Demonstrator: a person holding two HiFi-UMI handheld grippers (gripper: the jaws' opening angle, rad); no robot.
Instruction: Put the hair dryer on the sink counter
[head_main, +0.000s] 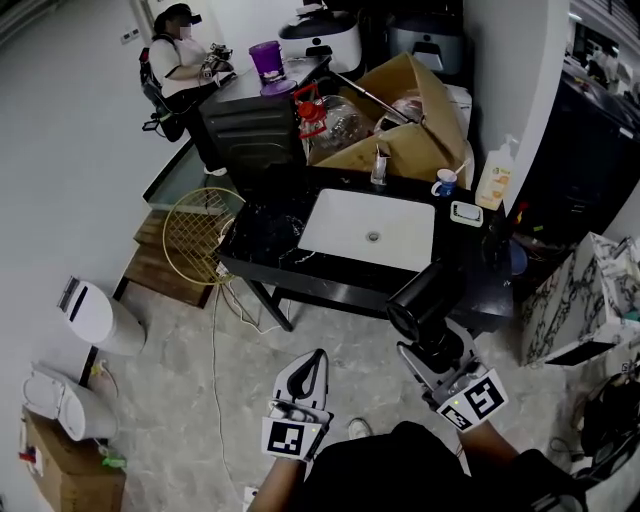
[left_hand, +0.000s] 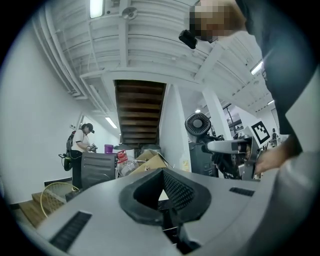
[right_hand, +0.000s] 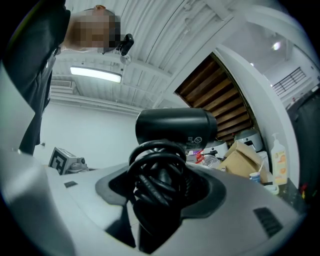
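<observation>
While our right gripper (head_main: 428, 348) clamps the black hair dryer (head_main: 424, 296) short of the glossy black sink counter (head_main: 262, 232), we seem mid-carry. Our left gripper (head_main: 313, 366) is closed and empty; next we should reach forward and lower it.

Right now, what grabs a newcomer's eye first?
The black hair dryer, cord coiled round its handle, is clamped in the right gripper and held up in the air. Ahead lies the white basin set in the black sink counter, with a cardboard box behind it. The left gripper is shut and empty.
</observation>
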